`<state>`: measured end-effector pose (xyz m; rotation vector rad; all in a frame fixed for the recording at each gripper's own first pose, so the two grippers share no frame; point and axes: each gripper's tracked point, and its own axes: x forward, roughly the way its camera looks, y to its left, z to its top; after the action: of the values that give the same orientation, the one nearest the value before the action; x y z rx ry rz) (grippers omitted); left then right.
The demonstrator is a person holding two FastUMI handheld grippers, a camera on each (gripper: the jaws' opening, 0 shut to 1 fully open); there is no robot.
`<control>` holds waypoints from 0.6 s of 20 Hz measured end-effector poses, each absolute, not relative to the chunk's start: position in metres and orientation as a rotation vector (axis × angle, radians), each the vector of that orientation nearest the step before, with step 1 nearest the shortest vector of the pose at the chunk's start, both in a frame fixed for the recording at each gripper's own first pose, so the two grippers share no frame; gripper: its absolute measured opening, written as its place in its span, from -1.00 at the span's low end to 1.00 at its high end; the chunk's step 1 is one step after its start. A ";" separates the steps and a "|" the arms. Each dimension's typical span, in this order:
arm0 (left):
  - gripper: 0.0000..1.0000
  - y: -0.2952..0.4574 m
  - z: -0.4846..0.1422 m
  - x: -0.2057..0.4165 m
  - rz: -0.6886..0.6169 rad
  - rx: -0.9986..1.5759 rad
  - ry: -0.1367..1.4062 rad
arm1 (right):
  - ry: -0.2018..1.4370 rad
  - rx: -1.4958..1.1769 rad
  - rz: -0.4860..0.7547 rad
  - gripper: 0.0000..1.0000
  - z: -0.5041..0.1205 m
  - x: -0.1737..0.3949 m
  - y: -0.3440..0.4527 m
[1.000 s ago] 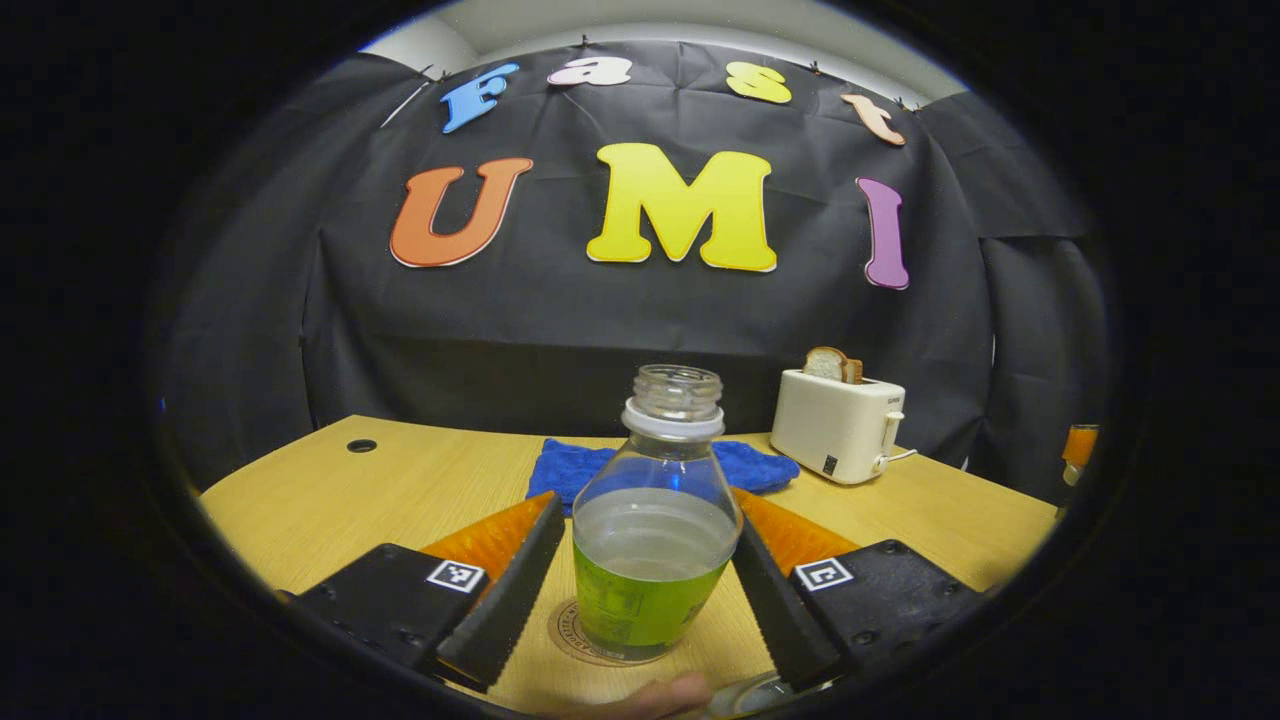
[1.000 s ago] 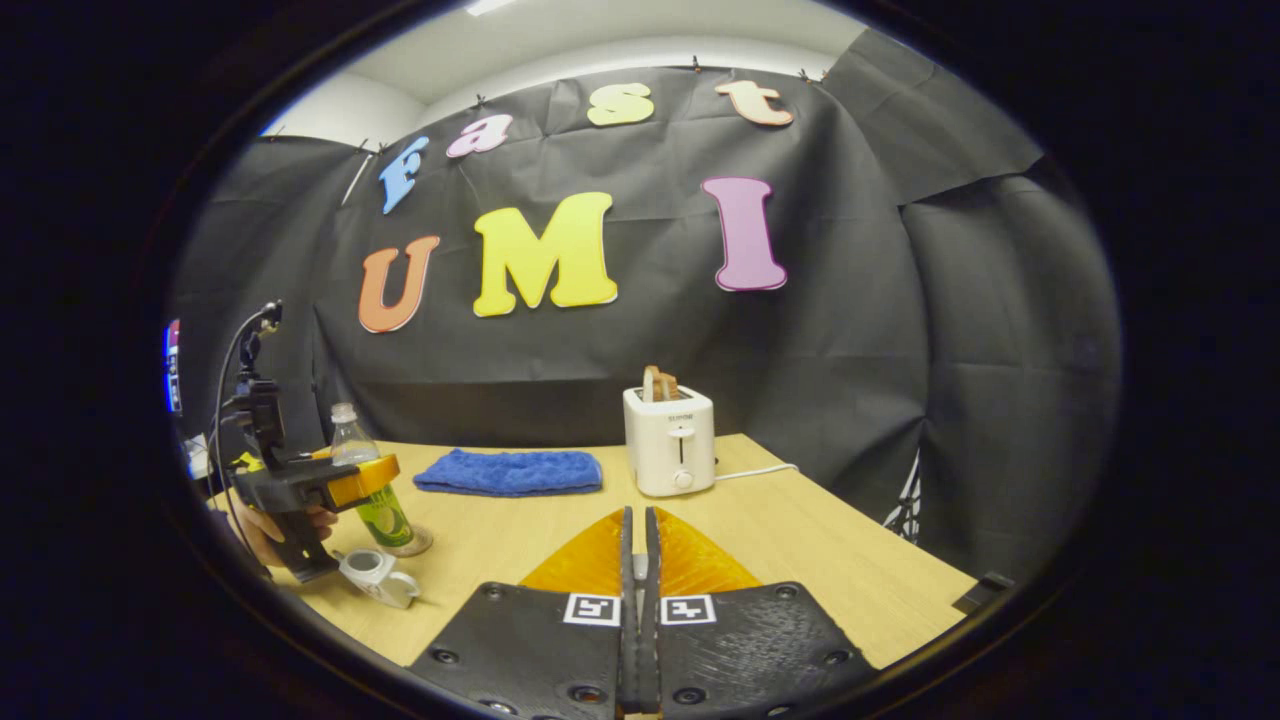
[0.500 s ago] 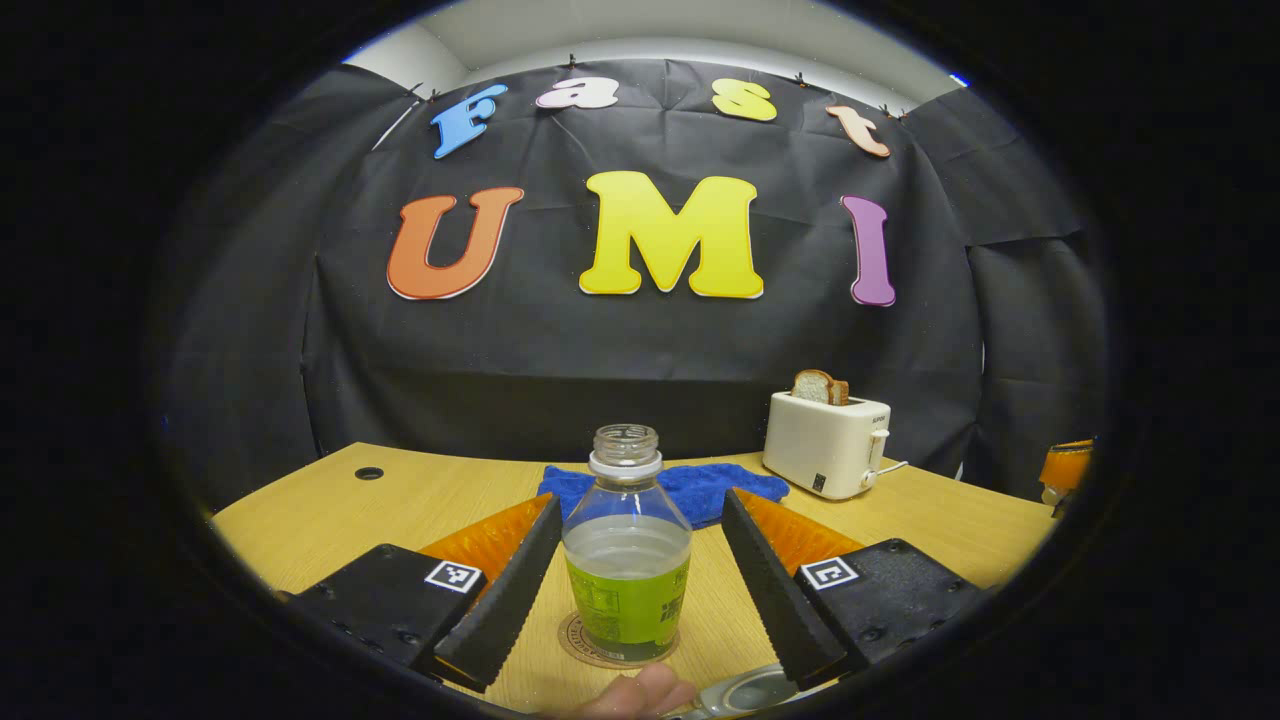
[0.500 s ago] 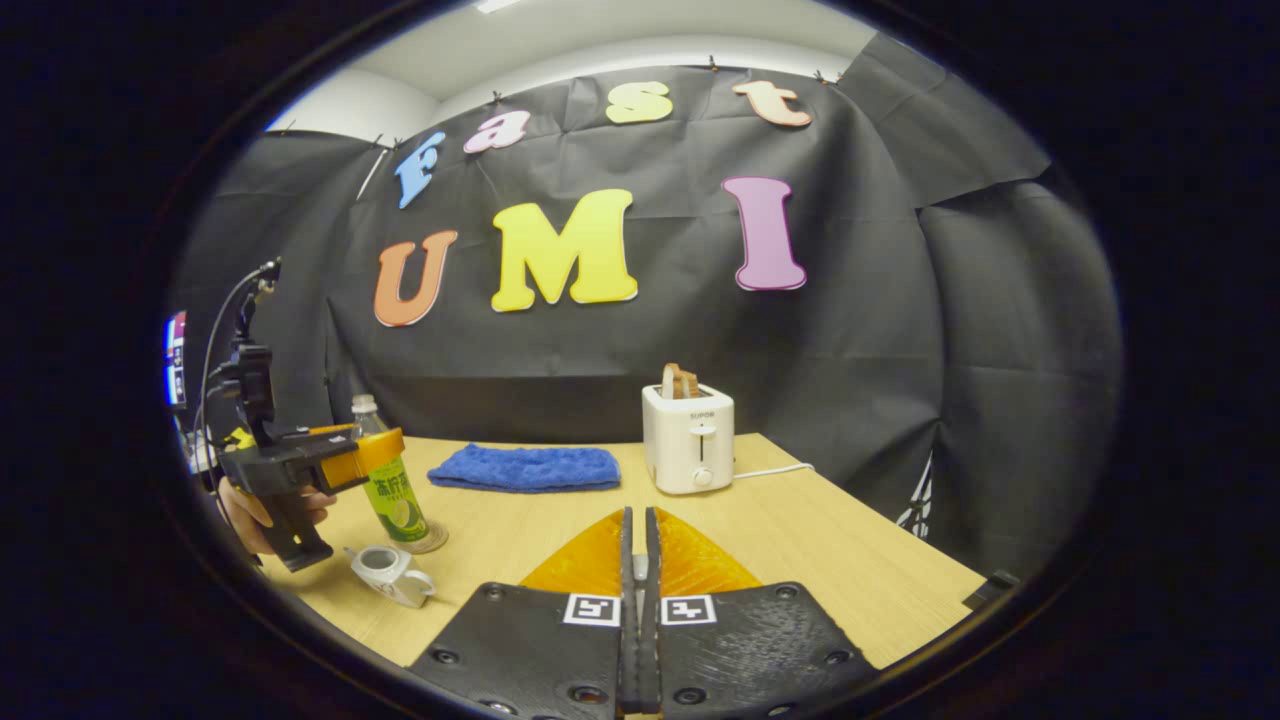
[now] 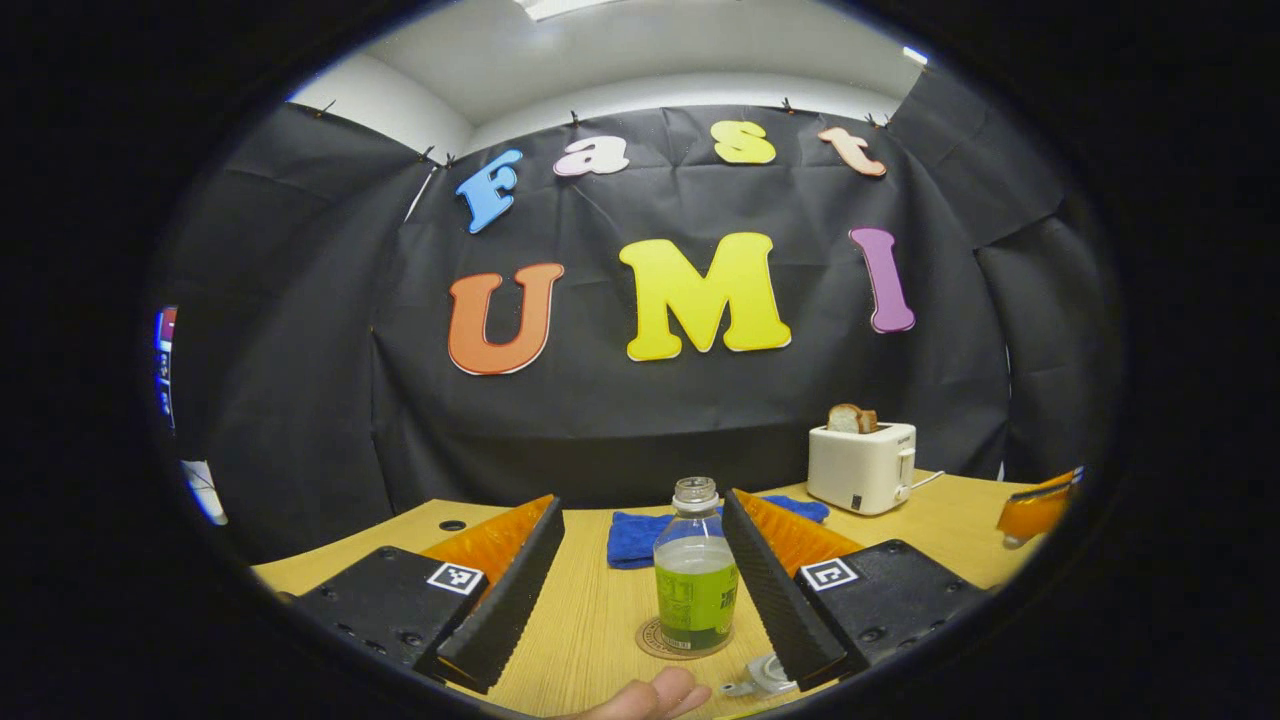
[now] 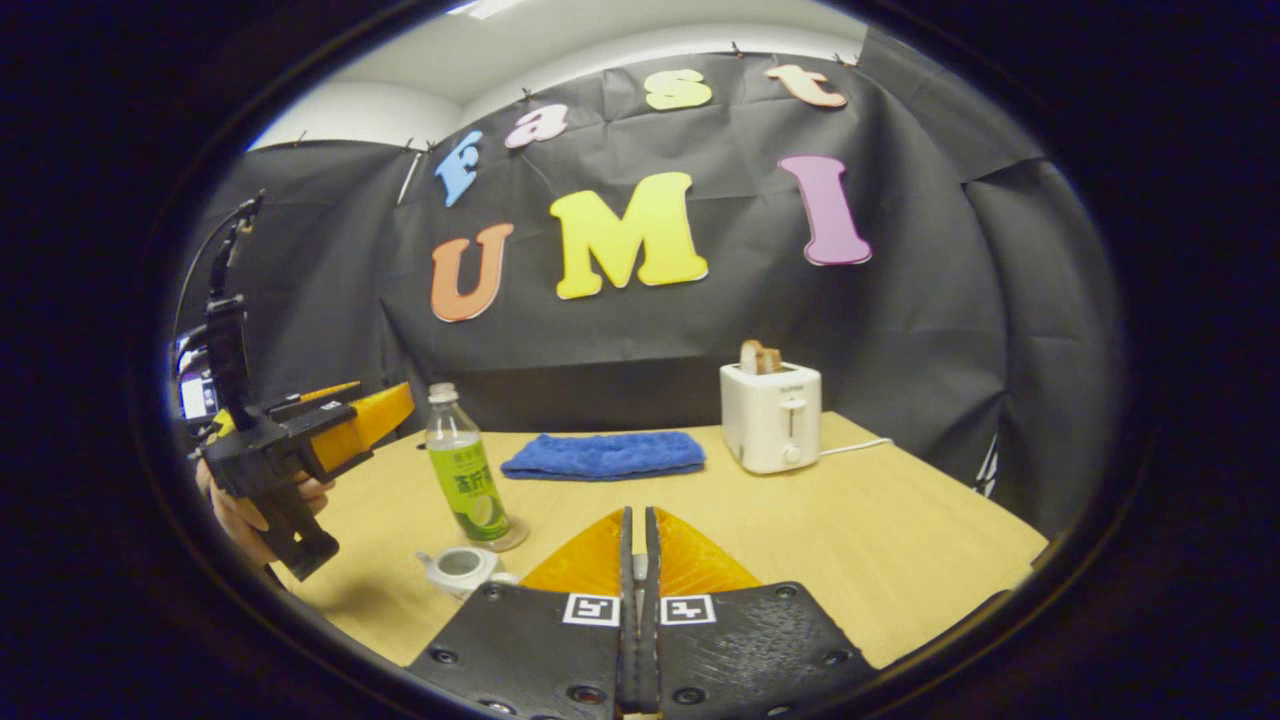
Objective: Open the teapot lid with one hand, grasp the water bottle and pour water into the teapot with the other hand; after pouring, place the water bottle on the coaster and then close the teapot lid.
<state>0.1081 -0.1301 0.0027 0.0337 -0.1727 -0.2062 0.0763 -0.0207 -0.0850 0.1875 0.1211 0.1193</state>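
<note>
- Your left gripper (image 5: 640,590) stands spread wide, its ridged fingers flanking the water bottle (image 5: 695,585) without touching it; from the right gripper view you see it (image 6: 385,410) raised well left of the bottle (image 6: 462,470), with your hand (image 6: 240,505) wrapped round its handle.
- Your right gripper (image 6: 637,600) is pressed closed, the two flat finger faces meeting along a thin seam; whether anything sits between them cannot be told.
- Water bottle: clear plastic, rounded shoulders, uncapped threaded neck, a glossy green label round the lower half, liquid up to about the shoulder. It stands upright on the round coaster (image 5: 650,640), long axis vertical, mouth pointing up.
- Teapot (image 6: 458,570): small, pale and glazed, with a round open mouth, sitting on the wood-grain table (image 6: 850,530) just in front of the bottle. Your right gripper's body cuts off its right side, and in the left gripper view only a sliver (image 5: 765,675) shows by the right finger.
- Behind the bottle lies a plush blue towel (image 6: 600,455), folded flat, and a boxy white toaster (image 6: 772,415) with bread in its slot.
- A fingertip (image 5: 650,697) pokes in at the bottom edge of the left gripper view.
</note>
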 end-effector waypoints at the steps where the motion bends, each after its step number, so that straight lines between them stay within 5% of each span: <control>1: 0.97 -0.120 0.004 0.099 -0.180 0.038 -0.174 | 0.130 0.195 0.151 -0.99 -0.089 0.080 -0.007; 12: 0.98 -0.041 -0.042 0.038 -0.089 -0.011 0.002 | 0.147 0.153 0.376 -1.00 -0.095 0.104 0.101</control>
<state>0.0385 -0.0405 -0.0419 -0.0113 0.0020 -0.0890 0.1042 0.1007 -0.0947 0.1534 0.1470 0.3765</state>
